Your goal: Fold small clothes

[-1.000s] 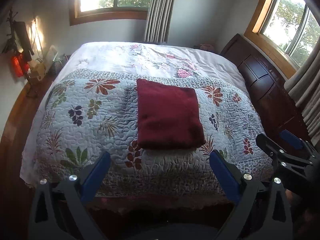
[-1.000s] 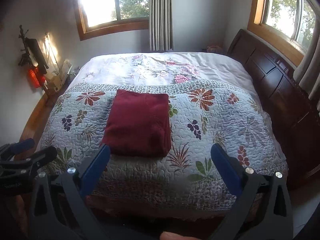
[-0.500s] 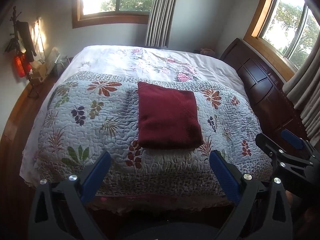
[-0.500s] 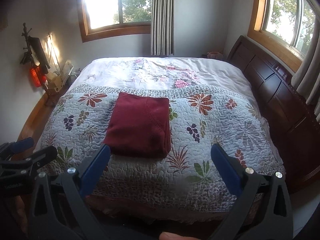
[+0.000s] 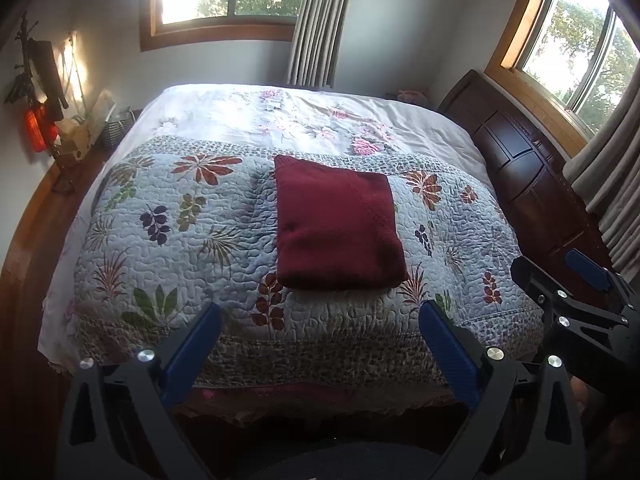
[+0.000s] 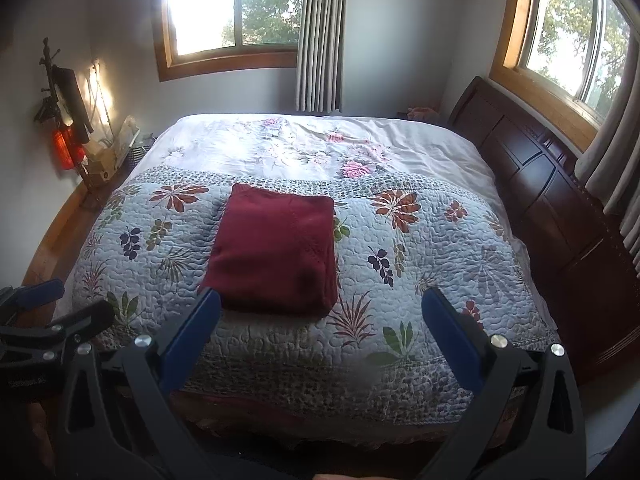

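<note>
A dark red garment (image 5: pixel 338 224) is laid folded on the quilted bed (image 5: pixel 168 240), while both the left gripper (image 5: pixel 320 340) and right gripper (image 6: pixel 320 328) are held apart and empty, apparently because folding is finished.

harsh window (image 6: pixel 224 4) glare, dim fisheye-bent edges

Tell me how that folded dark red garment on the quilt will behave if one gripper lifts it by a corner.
The dark red garment looks like soft, thick cloth, so it is probably floppy; its layers would likely sag and unfold. It seems unlikely to slide freely, as the quilt is textured. Both grippers, left and right, are open and clear of it.
</note>
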{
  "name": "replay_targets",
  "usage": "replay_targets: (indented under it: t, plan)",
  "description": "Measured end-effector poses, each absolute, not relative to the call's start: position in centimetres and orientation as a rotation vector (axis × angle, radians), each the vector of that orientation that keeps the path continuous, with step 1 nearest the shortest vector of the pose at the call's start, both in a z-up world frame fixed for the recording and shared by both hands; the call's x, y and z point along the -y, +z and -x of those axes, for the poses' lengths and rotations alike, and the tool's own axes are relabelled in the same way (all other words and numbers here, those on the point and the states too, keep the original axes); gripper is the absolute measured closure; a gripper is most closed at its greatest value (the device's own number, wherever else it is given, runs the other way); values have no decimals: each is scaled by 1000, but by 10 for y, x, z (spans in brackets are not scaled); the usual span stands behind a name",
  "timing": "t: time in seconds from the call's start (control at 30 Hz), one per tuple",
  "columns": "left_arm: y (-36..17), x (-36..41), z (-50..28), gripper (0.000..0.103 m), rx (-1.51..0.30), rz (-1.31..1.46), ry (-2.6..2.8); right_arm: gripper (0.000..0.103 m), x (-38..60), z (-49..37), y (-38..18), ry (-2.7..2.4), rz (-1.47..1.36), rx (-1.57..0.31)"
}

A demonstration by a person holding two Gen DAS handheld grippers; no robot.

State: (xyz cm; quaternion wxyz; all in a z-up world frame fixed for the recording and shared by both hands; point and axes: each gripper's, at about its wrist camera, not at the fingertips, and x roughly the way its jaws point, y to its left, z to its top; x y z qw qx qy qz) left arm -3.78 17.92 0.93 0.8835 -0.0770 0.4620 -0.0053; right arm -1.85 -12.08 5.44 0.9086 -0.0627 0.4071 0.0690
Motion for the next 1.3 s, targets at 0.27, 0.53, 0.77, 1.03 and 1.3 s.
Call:
replay_targets:
  t: [0.27, 0.53, 0.77, 1.03, 1.3]
  plan:
    - [11, -183, 34, 4, -960, 150, -14, 3, 119, 17, 57, 133, 126, -812]
    - [14, -187, 31, 4, -960, 148, -9, 3, 113, 15, 56, 156, 129, -820]
    - [14, -186, 30, 4, -960, 146, -11, 3, 111, 12, 56, 164, 131, -824]
    - [15, -186, 23, 4, -965, 138, -18, 3, 111, 8, 55, 161, 128, -832]
    - [13, -185, 17, 4, -971, 132, -30, 3, 113, 6, 52, 153, 119, -847]
